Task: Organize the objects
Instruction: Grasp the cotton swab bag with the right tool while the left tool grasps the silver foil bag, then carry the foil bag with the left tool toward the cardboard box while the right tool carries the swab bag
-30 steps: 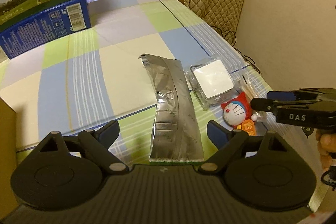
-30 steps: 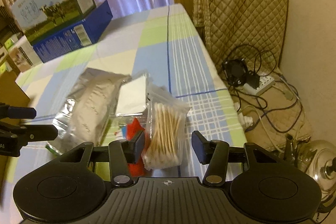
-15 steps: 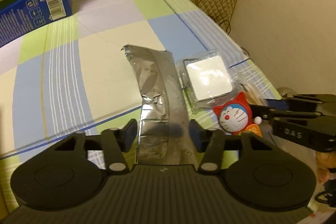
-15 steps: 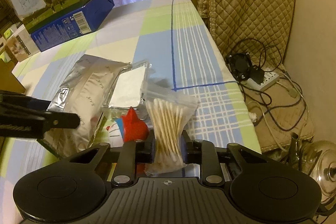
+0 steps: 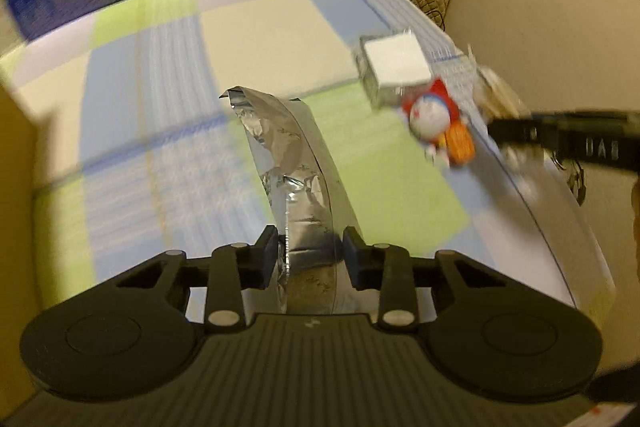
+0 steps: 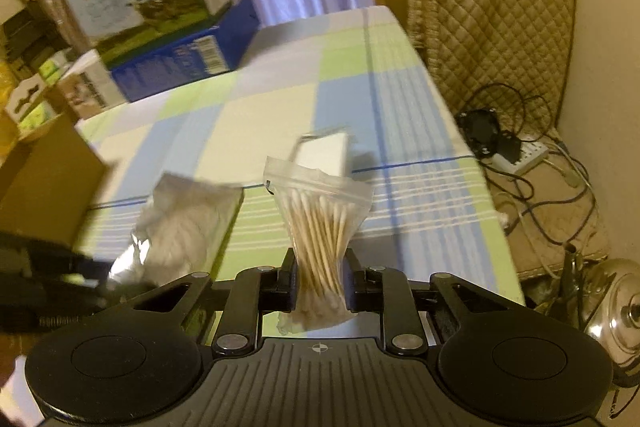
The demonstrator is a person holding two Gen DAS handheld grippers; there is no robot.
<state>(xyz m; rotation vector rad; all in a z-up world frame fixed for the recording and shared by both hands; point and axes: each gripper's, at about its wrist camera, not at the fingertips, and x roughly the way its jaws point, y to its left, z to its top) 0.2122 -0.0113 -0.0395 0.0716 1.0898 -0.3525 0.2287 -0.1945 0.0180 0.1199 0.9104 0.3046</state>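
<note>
The left tool is clamped on a silver foil pouch, raised above the checked worktop. The right tool pinches a clear bag of cotton swabs, also lifted.

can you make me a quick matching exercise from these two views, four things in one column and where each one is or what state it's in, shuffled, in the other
Things
1. silver foil pouch
2. bag of cotton swabs
3. cat toy
4. blue carton

Places or states
A. lying on the tablecloth, not gripped
B. pinched in the right gripper
C. at the far end of the table
D. pinched in the left gripper

Pairs: 1-D, 2-B, 3-A, 4-C
</note>
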